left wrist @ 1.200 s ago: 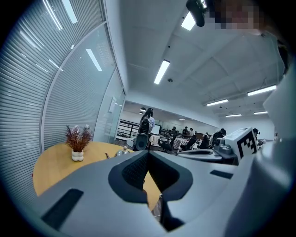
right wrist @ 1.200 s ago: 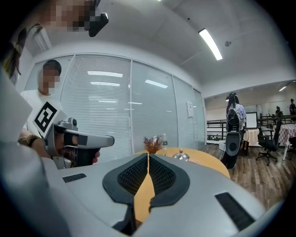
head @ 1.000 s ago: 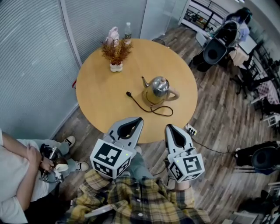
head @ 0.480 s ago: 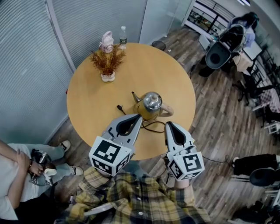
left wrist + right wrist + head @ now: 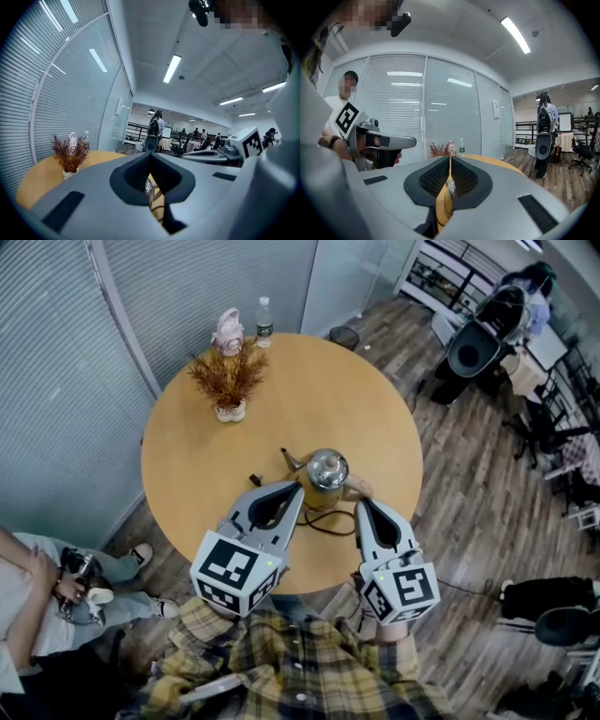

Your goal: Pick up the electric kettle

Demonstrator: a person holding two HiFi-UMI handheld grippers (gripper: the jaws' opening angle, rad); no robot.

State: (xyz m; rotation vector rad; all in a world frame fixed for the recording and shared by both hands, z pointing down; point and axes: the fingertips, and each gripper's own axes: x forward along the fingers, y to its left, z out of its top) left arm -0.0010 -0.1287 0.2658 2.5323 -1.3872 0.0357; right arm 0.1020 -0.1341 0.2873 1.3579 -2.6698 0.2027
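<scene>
In the last second I had closed in on the round surface [image 5: 281, 381], bringing the electric kettle [image 5: 327, 479] just beyond the tips of my left hand-held gripper [image 5: 301, 488] and right hand-held gripper [image 5: 361, 506], both nearly level, jaws together, empty, grasp not yet begun.

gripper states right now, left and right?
Left gripper: closed, holding nothing.
Right gripper: closed, holding nothing.
Kettle sits on the table, not gripped.
</scene>
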